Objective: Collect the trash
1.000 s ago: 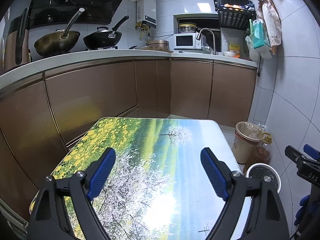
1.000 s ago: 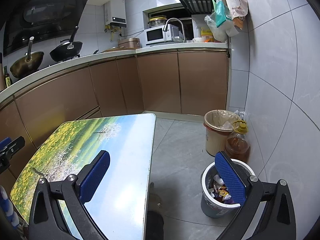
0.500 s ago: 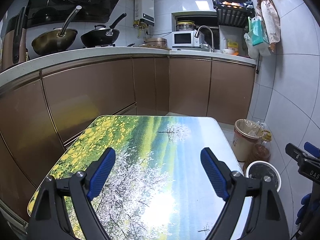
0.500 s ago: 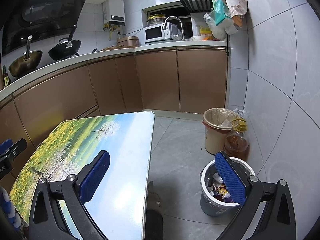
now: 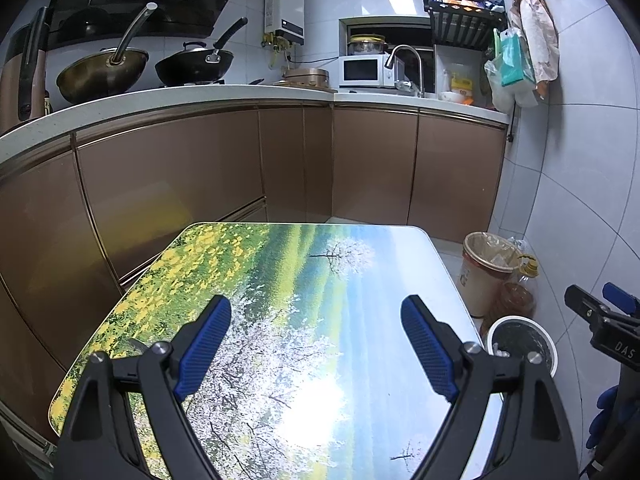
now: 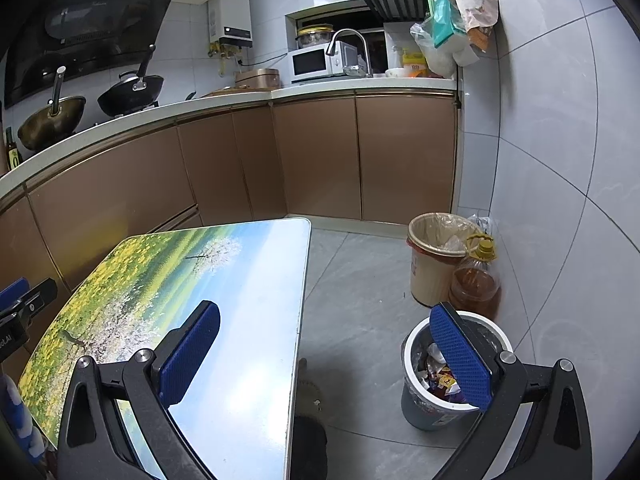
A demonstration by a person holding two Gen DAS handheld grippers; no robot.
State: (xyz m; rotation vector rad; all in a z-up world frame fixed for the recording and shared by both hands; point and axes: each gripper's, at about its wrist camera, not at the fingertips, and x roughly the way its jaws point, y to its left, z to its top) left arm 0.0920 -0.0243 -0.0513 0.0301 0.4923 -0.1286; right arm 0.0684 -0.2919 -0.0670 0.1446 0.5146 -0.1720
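My left gripper [image 5: 316,312] is open over the table [image 5: 280,272], which has a printed landscape top; nothing lies between its blue pads. My right gripper [image 6: 324,312] is open too and holds nothing. Its left finger hangs over the table's right edge [image 6: 298,320]. Its right finger sits in front of a small grey bin with a white rim [image 6: 416,404] on the floor. Wrappers and paper scraps [image 6: 434,376] fill that bin. In the left wrist view the same bin [image 5: 520,344] stands just right of the table, beside the right gripper's body [image 5: 600,316].
A beige lined bin [image 6: 430,276] and an oil bottle [image 6: 476,280] stand against the tiled wall behind the small bin. Brown cabinets [image 5: 360,168] under a white counter run along the left and back. Grey floor [image 6: 360,280] lies between table and bins.
Both views have drifted slightly, so the table and the counter sit a little higher in frame. Both grippers stay open and hold nothing.
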